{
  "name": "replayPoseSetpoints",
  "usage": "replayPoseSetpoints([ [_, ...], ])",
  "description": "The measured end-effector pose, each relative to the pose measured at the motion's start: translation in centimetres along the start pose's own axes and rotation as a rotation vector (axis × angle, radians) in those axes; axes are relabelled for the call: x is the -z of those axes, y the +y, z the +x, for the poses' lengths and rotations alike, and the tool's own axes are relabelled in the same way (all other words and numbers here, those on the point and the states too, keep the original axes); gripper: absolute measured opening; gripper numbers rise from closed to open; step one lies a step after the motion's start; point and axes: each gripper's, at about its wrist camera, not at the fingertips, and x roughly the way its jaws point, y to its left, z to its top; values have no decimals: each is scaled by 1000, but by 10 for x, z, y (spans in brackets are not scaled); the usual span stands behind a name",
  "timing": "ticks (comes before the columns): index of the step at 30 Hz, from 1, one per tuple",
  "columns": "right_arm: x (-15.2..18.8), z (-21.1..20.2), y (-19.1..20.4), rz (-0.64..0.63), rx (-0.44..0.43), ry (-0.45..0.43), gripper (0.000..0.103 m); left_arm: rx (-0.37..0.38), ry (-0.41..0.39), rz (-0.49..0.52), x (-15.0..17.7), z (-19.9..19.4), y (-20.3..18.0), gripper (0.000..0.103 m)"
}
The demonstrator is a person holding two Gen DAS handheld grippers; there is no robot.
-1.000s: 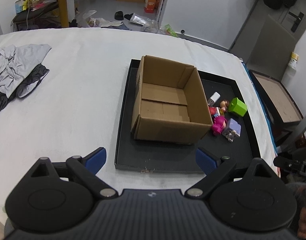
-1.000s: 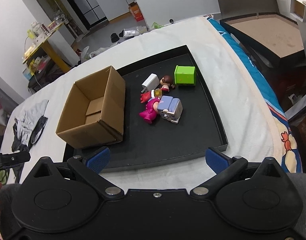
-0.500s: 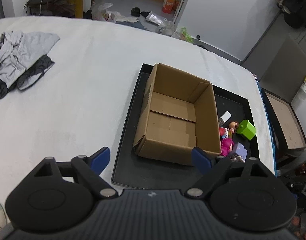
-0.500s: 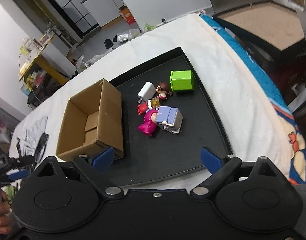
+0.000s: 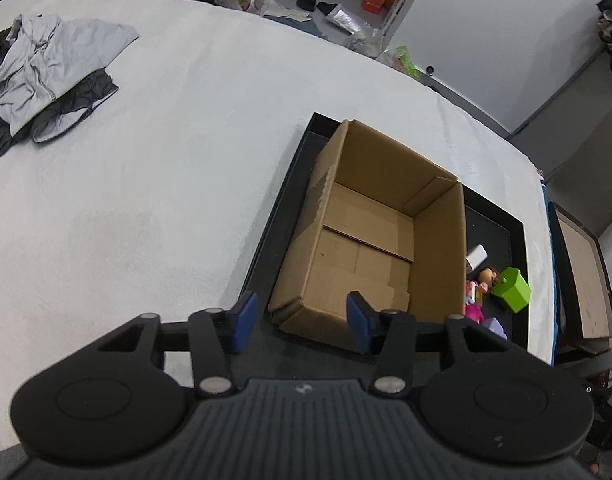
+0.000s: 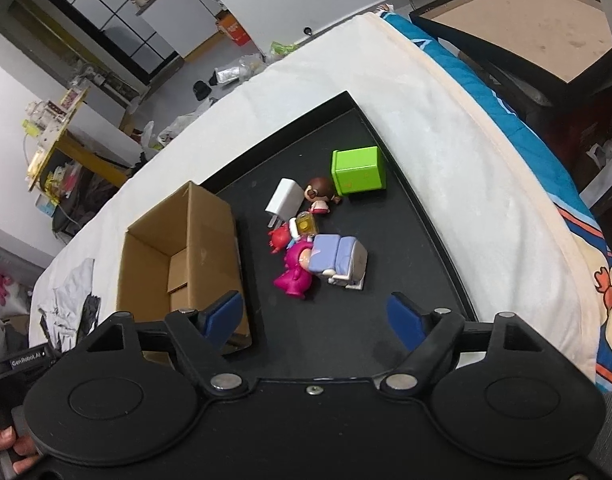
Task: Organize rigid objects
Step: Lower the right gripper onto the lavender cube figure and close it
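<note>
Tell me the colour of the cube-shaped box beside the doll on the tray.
Bright green box; the right wrist view shows it best.

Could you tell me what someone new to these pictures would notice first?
Probably the open, empty cardboard box standing at the left end of the black tray on the white bedcover. Beside it on the tray lies a bright cluster of toys: a green cube, a pink figure and a white charger.
</note>
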Motion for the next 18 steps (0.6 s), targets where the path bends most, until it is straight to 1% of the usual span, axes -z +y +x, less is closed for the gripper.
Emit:
replayPoseSetpoints([
  [3,-6,9,-2,16,6,11,72,0,9,-7,-4,8,0,43],
  [6,-11,18,-4,31,11,21,70,2,19,-16,-7,17,0,43],
  [14,-19,51,-10,71,42,73,69,-15,36,-15,-11,39,-1,40],
  [18,-21,68,-10,90,39,99,69,-20,49,-1,-12,48,-4,36],
])
